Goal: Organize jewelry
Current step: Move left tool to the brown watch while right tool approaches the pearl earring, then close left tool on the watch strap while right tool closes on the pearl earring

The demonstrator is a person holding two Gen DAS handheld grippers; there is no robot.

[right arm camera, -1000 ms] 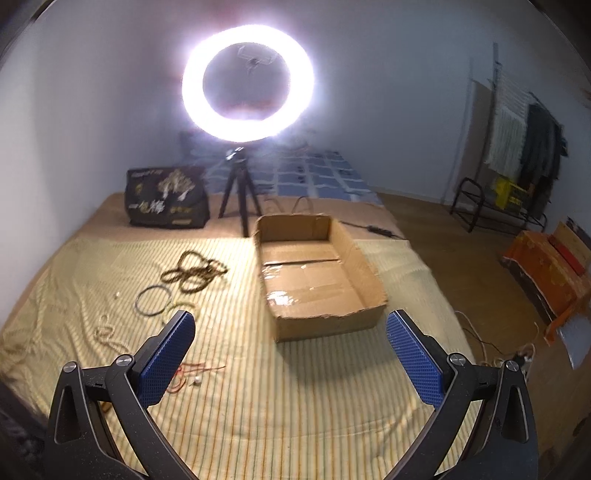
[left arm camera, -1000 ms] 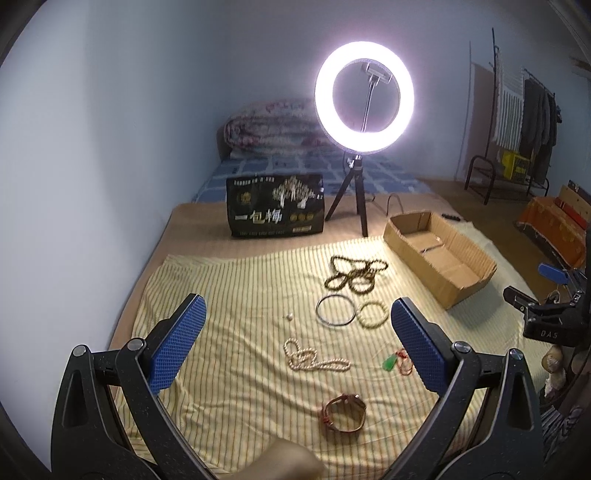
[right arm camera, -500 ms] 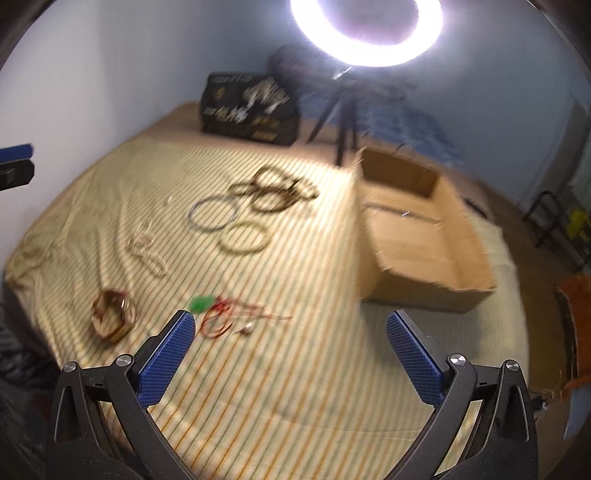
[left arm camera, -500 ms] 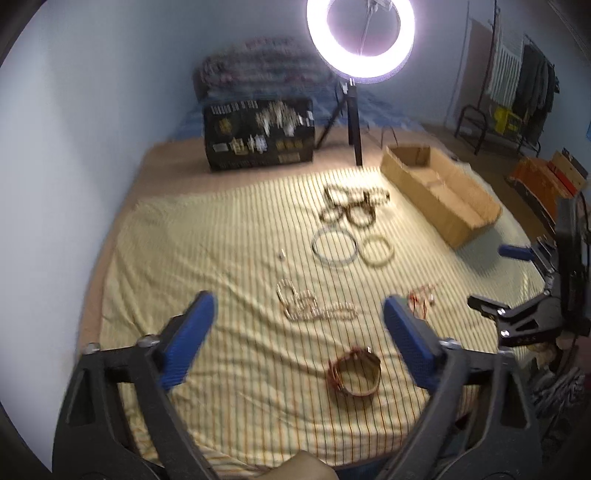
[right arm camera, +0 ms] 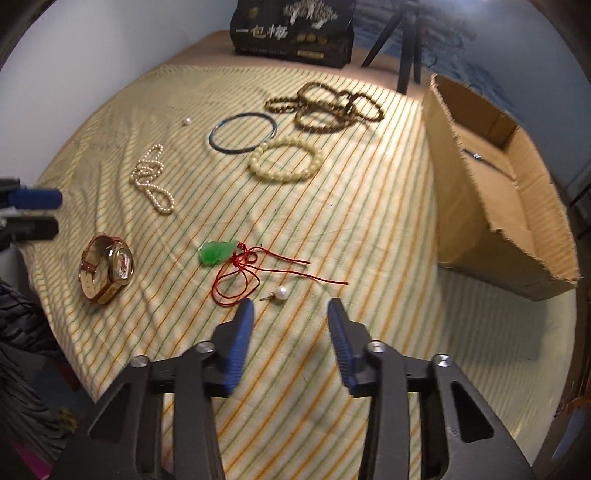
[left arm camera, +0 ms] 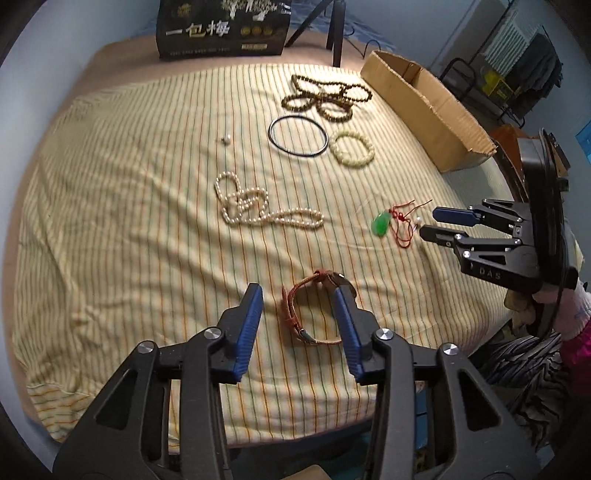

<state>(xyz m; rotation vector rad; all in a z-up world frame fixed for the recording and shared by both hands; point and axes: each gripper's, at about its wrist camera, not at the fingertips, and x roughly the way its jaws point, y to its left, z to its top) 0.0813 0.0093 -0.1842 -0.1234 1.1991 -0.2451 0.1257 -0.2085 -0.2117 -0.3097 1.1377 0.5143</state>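
Note:
Jewelry lies on a yellow striped cloth (left arm camera: 129, 221). My left gripper (left arm camera: 297, 291) is open, its jaws on either side of a brown-strapped watch (left arm camera: 310, 314), which also shows in the right wrist view (right arm camera: 105, 269). My right gripper (right arm camera: 290, 306) is open just short of a pearl earring (right arm camera: 280, 293) and a green pendant on red cord (right arm camera: 218, 253). The right gripper also shows in the left wrist view (left arm camera: 430, 223), beside the pendant (left arm camera: 382, 223). A pearl necklace (left arm camera: 255, 210), a dark bangle (left arm camera: 298, 136), a pale bead bracelet (left arm camera: 352, 149) and brown bead strands (left arm camera: 325, 98) lie farther back.
An open cardboard box (right arm camera: 491, 192) stands at the right edge of the cloth. A black printed box (left arm camera: 221, 29) and a tripod's legs (left arm camera: 334, 26) stand at the back. A small loose pearl (left arm camera: 226, 139) lies left of the bangle. The bed's front edge is close below both grippers.
Both grippers have dropped low and forward over the cloth, and their jaws have narrowed. The left now straddles the watch; the right has come close to the pearl earring and pendant.

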